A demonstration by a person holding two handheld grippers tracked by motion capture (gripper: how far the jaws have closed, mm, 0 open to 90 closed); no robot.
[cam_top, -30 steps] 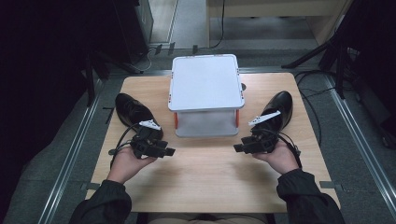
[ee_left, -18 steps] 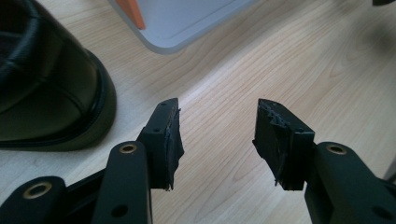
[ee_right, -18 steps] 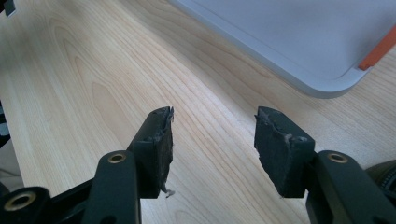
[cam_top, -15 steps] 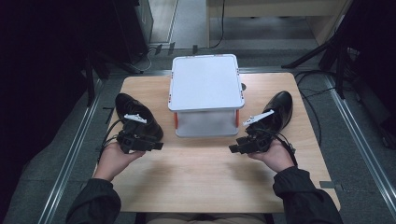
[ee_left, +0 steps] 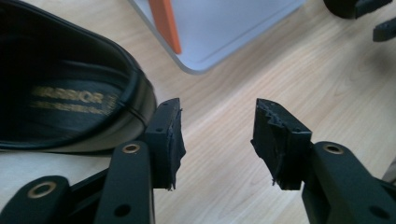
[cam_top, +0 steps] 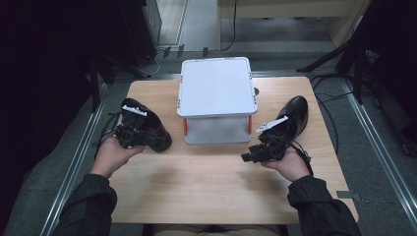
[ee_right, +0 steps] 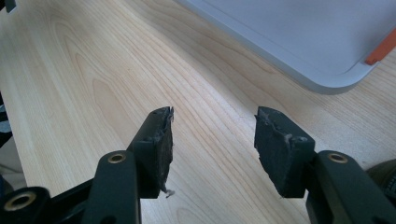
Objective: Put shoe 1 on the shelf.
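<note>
**Beside the left gripper, a shoe not yet gripped**

Just left of the left gripper [ee_left: 217, 140] lies a black shoe [ee_left: 70, 93], its heel rim by one pad; the jaws have just been closing, nothing between them. The right gripper [ee_right: 212, 149] gapes over bare table [ee_right: 93, 93], the second shoe [cam_top: 292, 115] just behind it. The white box [cam_top: 216, 93] sits lidded between them. By my judgement, nothing is done; both shoes remain.

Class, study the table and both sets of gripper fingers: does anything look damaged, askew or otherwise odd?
Yes: the black pads on the fingers of the left gripper and the fingers of the right gripper look torn and ragged at the edges. The two black shoes stand upright either side of the white box; nothing is spilled.
</note>
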